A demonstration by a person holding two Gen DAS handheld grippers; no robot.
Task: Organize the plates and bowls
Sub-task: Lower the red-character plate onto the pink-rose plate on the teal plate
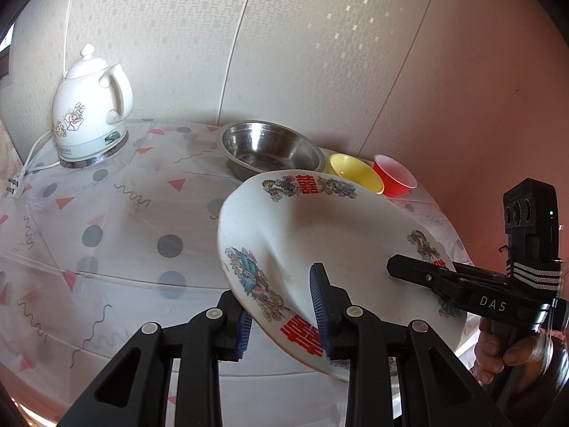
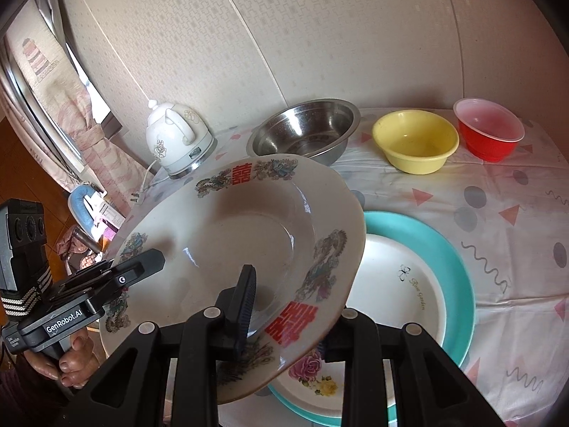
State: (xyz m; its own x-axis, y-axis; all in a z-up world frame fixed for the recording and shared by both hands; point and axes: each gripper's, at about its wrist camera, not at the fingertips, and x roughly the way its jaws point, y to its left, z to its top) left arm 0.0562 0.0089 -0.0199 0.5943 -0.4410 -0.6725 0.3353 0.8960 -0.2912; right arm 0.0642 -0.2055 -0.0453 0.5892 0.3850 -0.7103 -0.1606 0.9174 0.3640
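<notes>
Decorated plate | clamped at opposite rims by left hand-held gripper and right hand-held gripper | tilted above tabletop

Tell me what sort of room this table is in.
Most likely a home dining corner or kitchen: wallpapered wall, a patterned tablecloth with an electric kettle on it, and household dishes such as a steel bowl and stacked plates.

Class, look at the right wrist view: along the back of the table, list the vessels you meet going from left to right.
White electric kettle → stainless steel bowl → yellow bowl → red plastic cup.
</notes>
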